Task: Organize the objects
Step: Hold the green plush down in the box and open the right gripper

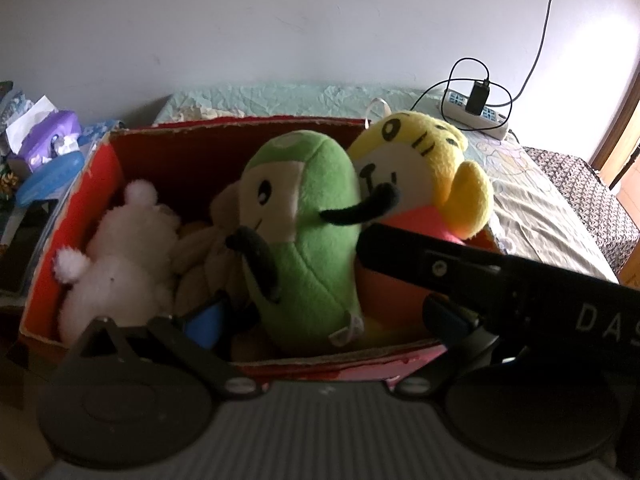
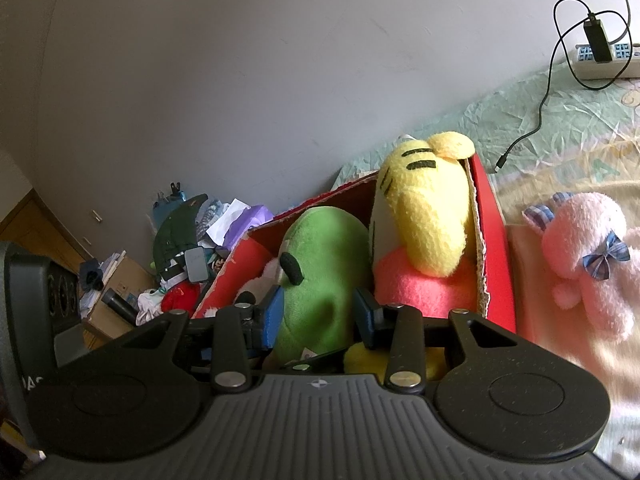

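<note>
Toys fill the red box [image 1: 72,216] in the left wrist view: four can be counted there. One white bear [image 1: 120,256] lies against the left wall, one beige toy [image 1: 208,248] is half buried in the middle, one green toy [image 1: 308,240] stands upright with black arms, and one yellow tiger [image 1: 424,168] leans at the right end, pressed against the green one. The box sits on a bed [image 1: 540,208] with a pale green sheet. Behind it, near the wall, lie one power strip [image 1: 476,114] with a black charger plugged in and a looped cable. To the left of the box are a purple tissue pack [image 1: 48,136] and other clutter. Only one blue-padded finger of the left gripper [image 1: 280,320] shows, low beside the green toy, so whether it is open or closed cannot be told. A black gripper body crosses in from the right and hides the lower part of the tiger.

In the right wrist view, the right gripper [image 2: 316,316] has its two blue-padded fingers [image 2: 274,316] pressed on either side of the green toy [image 2: 320,272], gripping its lower body inside the box [image 2: 492,240]. The yellow tiger [image 2: 424,208] stands just beside it, against the right wall. Only these two toys show clearly in the box here; a bit of white fluff peeks out past the left finger. Outside the box, on the bed to the right, lies one pink toy [image 2: 588,260] with a blue checked bow. The power strip [image 2: 604,60] sits far back at the right. On the left, a heap of clutter [image 2: 180,248] stands against the wall.
</note>
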